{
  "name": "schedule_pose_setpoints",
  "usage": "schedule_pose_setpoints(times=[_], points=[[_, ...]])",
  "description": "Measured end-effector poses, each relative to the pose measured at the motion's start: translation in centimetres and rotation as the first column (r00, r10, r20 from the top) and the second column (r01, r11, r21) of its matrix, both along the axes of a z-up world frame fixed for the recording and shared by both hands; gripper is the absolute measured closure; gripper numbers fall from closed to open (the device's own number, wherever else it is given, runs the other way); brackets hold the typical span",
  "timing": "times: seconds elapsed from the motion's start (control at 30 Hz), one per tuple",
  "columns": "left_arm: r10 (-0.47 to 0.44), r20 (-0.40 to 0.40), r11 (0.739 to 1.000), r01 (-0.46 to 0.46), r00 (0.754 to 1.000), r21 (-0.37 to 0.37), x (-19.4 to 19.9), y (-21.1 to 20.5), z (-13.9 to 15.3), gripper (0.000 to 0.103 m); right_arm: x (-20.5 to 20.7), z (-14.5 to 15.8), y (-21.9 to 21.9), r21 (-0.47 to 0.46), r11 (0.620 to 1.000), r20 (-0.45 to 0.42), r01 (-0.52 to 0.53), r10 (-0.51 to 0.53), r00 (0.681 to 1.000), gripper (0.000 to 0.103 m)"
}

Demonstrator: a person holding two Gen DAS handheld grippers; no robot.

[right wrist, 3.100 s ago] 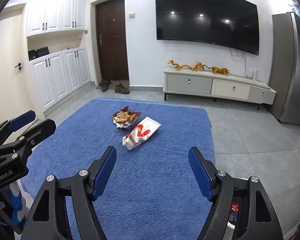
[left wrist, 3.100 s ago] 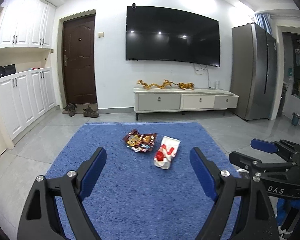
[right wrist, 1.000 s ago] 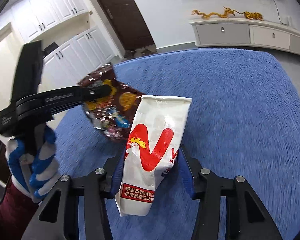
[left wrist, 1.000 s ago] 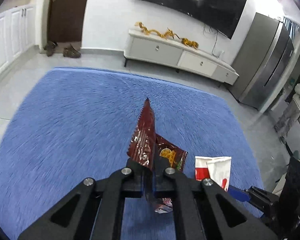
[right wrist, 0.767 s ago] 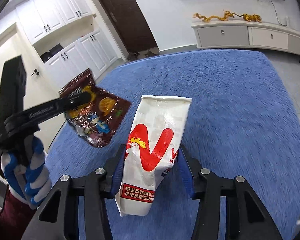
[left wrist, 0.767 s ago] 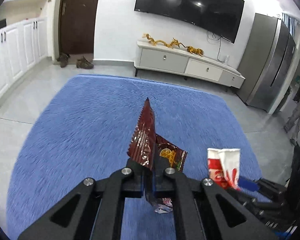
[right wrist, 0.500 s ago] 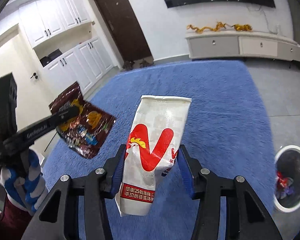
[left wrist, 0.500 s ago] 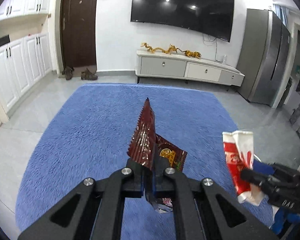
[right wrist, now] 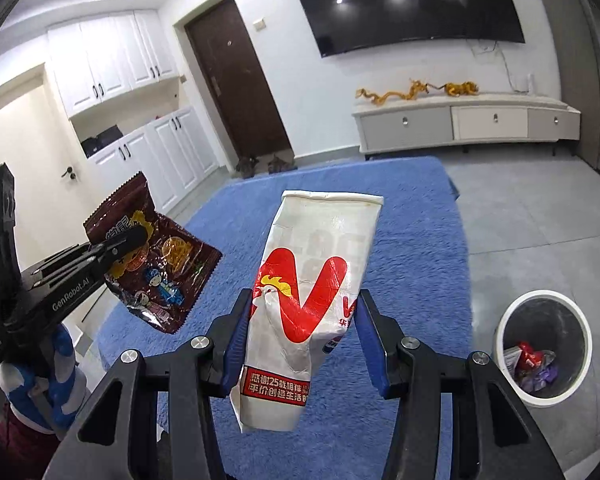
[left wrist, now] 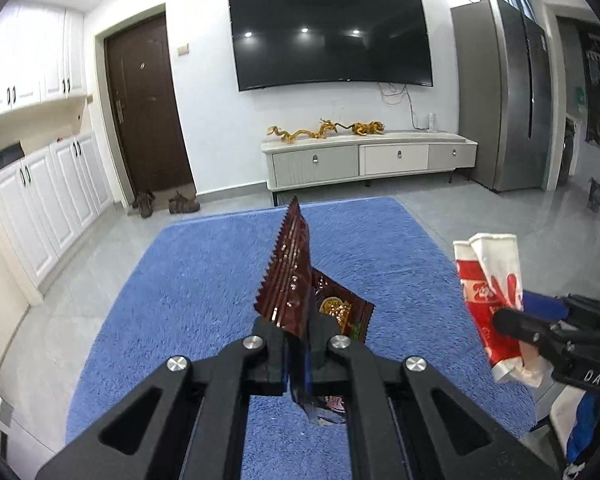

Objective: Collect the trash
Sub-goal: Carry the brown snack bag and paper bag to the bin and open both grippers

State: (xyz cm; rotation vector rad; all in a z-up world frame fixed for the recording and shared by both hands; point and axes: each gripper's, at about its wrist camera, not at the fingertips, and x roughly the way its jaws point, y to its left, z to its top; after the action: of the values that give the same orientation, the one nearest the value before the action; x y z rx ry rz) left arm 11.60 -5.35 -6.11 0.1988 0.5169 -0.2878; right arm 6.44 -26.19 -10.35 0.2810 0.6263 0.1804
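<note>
Room: living room, grey tile floor, blue rug (right wrist: 400, 216) in the middle; TV (left wrist: 328, 36) on the far wall.
Right gripper (right wrist: 304, 336): fingers closed on a white bag (right wrist: 312, 292) with a red V; pads press on both its sides. Bag stands roughly upright, long axis pointing away along the fingers, open end up.
Left gripper (left wrist: 298, 338): fingers fully closed on a brown wrapper (left wrist: 292, 276), pinched at its lower part; wrapper edge-on, serrated end up.
Trash held: both pieces clear of the rug, one per hand.
Bin (right wrist: 542, 346): white, round, open top, on the tile just off the rug's right edge; it already holds some wrappers.
Key relation: bin lies low and right of the right gripper's fingers, near them; left gripper is on the far side of the right one, so further off.
Judgement: right hand looks the nearer to drop first; left would have to cross toward the right.
Far end: cabinet (left wrist: 364, 158), door (left wrist: 148, 112).
</note>
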Motion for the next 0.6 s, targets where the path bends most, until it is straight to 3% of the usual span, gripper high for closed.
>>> schedule_pose_setpoints(times=[0.27, 0.4, 0.6], points=[[-0.045, -0.014, 0.997, 0.046, 0.999, 0.066, 0.4, -5.1, 0.1, 0.099, -1.7, -0.8, -4.7, 0.017, 0.997, 0.033, 0.074, -0.074, 0.997, 0.054], [-0.105, -0.06, 0.993, 0.108, 0.993, 0.053, 1.7, -8.6, -0.2, 0.099, -1.7, -2.3, -9.0, 0.059, 0.987, 0.015, 0.146, -0.147, 0.989, 0.054], [-0.246, -0.148, 0.968, 0.25, 0.958, 0.006, 4.1, -15.6, -0.9, 0.099, -1.9, -4.3, -15.5, 0.078, 0.959, -0.023, 0.272, -0.271, 0.962, 0.054]])
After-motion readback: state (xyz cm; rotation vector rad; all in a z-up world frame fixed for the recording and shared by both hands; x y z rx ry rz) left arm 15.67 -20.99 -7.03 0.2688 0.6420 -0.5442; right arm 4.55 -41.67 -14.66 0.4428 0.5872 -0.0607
